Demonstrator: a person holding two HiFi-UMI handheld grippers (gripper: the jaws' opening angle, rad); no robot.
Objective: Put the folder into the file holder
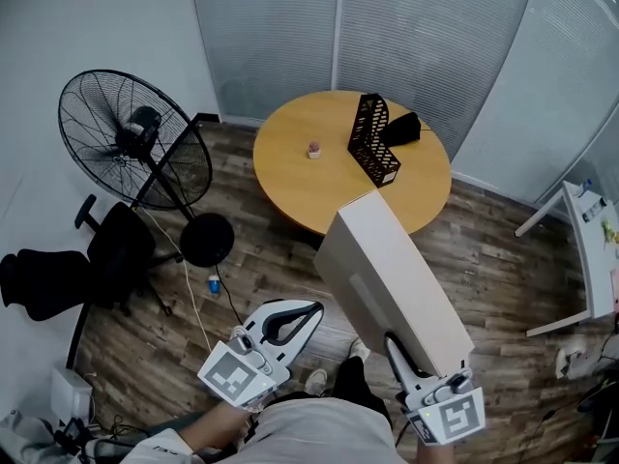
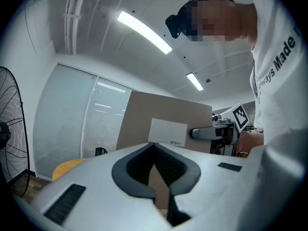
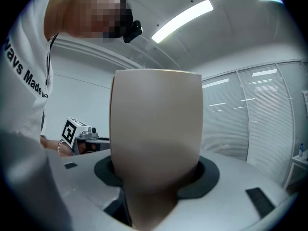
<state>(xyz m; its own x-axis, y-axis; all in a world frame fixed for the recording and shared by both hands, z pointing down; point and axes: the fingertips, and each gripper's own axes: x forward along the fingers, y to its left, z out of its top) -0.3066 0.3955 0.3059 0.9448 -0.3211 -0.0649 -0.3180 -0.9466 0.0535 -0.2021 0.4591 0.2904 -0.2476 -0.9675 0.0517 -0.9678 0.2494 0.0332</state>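
Right gripper (image 3: 156, 179): your jaws stand wide and clamp the lower end of the folder (image 1: 392, 274), a thick beige box-type one. It fills the gap from pad to pad and rises tilted, up and away from the gripper.

Left gripper (image 2: 155, 174): jaws together, nothing between them. It hangs near the folder's left face, apart from it, and gives no support.

Step in hand, as I judge it: the carry. The folder is gripped and in the air over the floor, not yet at the table (image 1: 290, 177). The file holder (image 1: 372, 138), black lattice, stands on the far half of the round table, ahead of the folder's far end and apart from it.

Next move calls for you to step in, bring the folder over the table, line its narrow edge up with the holder's opening and slide it in between the walls. You grip a long thing by one end, so expect it to swing; consider steadying it with the left. A small pink item (image 1: 314, 150) sits left of the holder, out of the likely path.
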